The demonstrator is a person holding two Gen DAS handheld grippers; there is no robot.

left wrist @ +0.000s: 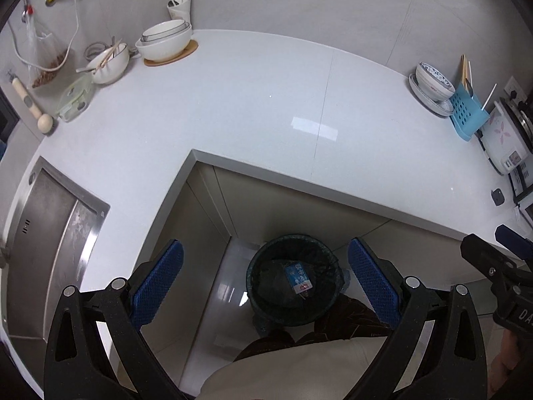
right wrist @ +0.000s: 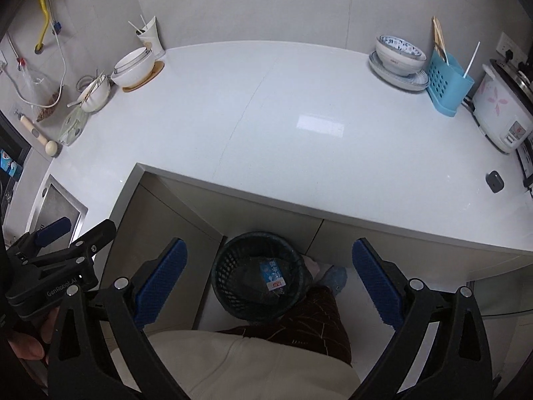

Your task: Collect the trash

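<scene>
Both grippers, left (left wrist: 265,283) and right (right wrist: 269,283), spread wide and empty, directly above bin (right wrist: 261,275); wrapper (right wrist: 273,275) apparently inside, neither nearer.

Stacked bowls (left wrist: 165,40) on counter (left wrist: 233,106); blue rack (right wrist: 446,83); rice cooker (right wrist: 499,113).

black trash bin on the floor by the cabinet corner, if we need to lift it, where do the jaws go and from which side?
Grip the trash bin by its rim, coming straight down from above, one jaw inside the wall and one outside. It stands upright with its mouth open upward, and the round body looks too wide to span. Take the rim arc away from the blue-and-white wrapper, probably the cabinet side, clear of the person's leg.
</scene>
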